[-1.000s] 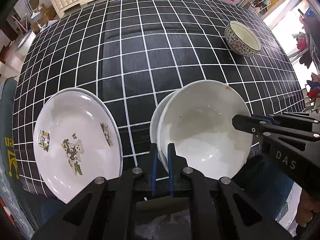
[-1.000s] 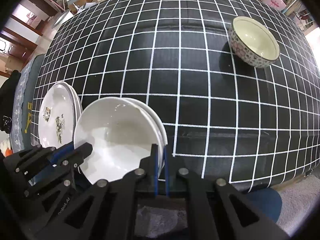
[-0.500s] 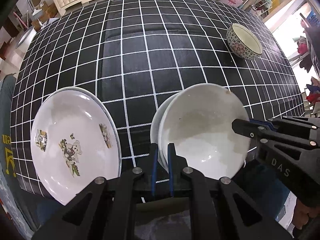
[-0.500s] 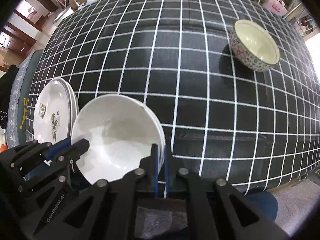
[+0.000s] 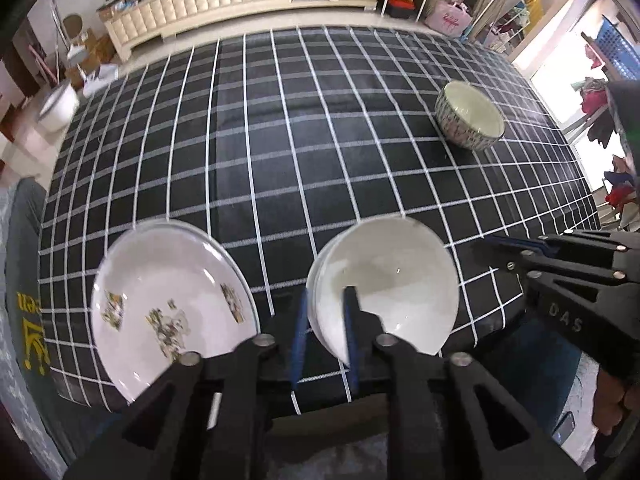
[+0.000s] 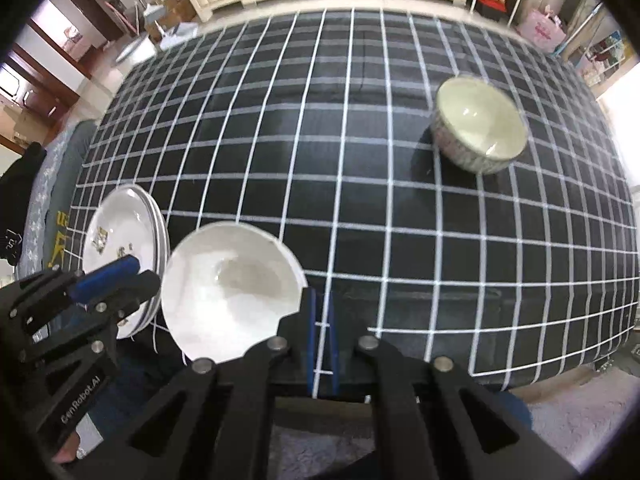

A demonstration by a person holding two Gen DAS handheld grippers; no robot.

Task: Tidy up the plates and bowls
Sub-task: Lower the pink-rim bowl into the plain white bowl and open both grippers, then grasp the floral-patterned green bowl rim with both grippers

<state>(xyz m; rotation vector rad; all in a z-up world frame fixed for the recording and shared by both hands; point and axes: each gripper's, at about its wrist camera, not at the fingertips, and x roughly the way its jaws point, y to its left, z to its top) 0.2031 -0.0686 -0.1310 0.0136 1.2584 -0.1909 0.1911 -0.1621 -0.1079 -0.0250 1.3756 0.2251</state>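
A stack of white bowls point(image 5: 396, 280) sits at the table's near edge. My left gripper point(image 5: 324, 304) is open, its fingers standing either side of the stack's near-left rim with a gap. My right gripper point(image 6: 320, 300) is shut and empty, just right of the bowls point(image 6: 232, 292). A stack of white plates with a bear print point(image 5: 168, 304) lies to the left, also in the right wrist view point(image 6: 120, 240). A patterned bowl point(image 5: 470, 120) stands far right, also in the right wrist view point(image 6: 480, 132).
The table wears a black cloth with a white grid point(image 5: 280, 140). A cream bench point(image 5: 200, 0) and shelves stand beyond the far edge. A grey seat point(image 5: 20, 260) is at the left. My left gripper shows in the right wrist view point(image 6: 120, 276).
Both grippers have drawn back and up from the bowls. The left jaws have opened off the rim; the right gripper has let go of the rim and shifted right.
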